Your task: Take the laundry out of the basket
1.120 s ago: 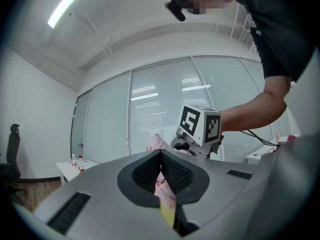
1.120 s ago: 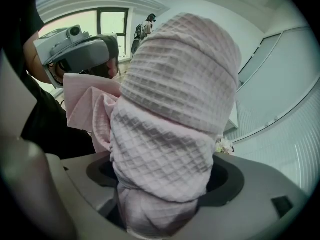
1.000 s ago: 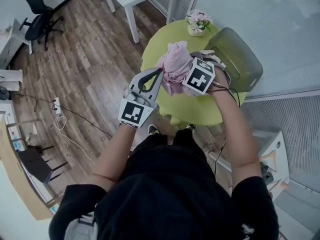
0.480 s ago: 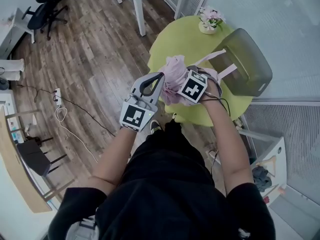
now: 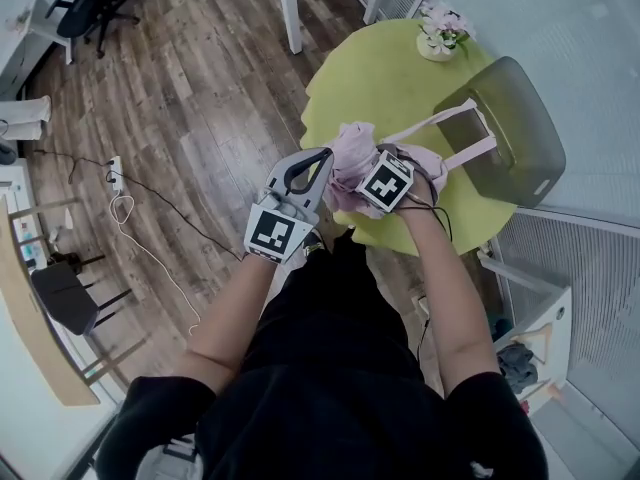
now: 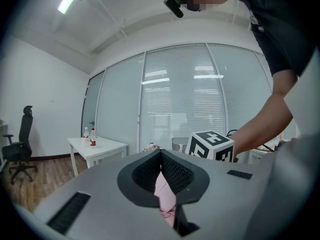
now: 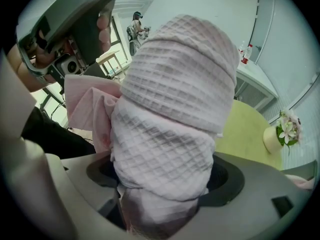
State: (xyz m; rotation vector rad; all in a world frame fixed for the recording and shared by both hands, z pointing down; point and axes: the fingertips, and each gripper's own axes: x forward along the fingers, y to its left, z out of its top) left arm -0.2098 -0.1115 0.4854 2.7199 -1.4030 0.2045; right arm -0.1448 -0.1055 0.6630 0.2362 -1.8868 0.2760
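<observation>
Pink laundry (image 5: pixel 352 150) fills right gripper (image 5: pixel 377 164) jaws; basket (image 5: pixel 512 118) beside

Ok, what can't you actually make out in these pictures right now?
- Inside of the basket: head view, its dark tinted wall hides whether anything is left.
- What garment the pink laundry is: bunched up in every view.
- Jaws of the right gripper: right gripper view, laundry covers the pads.
- Hold of the left gripper: left gripper view, its body hides all but a pink sliver.
- Labels on the bottles: left gripper view, too small.
</observation>
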